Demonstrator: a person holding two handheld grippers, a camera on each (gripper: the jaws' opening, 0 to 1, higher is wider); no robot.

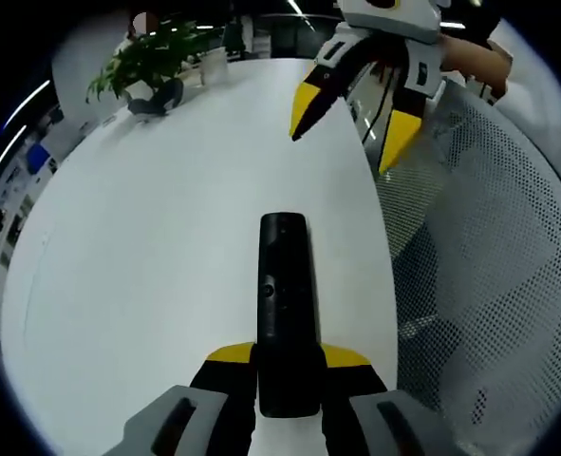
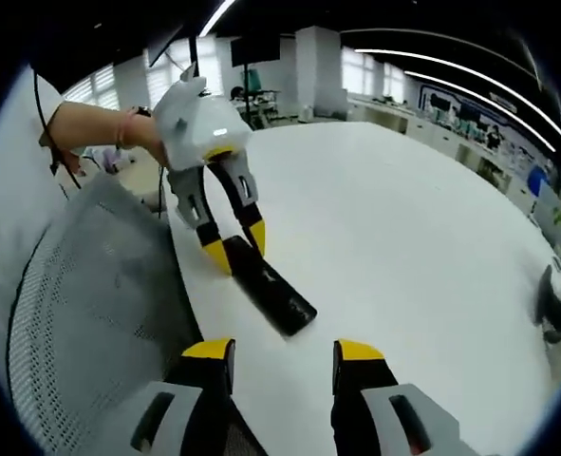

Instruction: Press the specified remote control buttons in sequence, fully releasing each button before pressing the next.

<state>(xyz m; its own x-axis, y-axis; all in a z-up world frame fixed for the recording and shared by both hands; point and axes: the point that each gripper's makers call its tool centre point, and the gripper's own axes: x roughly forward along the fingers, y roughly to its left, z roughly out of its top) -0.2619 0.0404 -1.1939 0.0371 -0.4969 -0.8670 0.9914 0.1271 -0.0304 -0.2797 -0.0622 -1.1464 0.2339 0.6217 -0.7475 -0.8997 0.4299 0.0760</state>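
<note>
Left gripper (image 1: 286, 366) clamps the remote (image 1: 284, 294) on the white surface (image 1: 147, 247); right gripper (image 2: 282, 353) hovers spread apart, holding nothing.

Black slim remote control (image 1: 285, 304) (image 2: 272, 292) flat on white table, near edge.

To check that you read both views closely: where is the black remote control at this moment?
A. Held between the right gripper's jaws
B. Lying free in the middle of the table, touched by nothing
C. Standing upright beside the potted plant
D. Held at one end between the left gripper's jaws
D: the left gripper is closed on the near end of the remote control, while the right gripper is open with nothing between its jaws.
</note>
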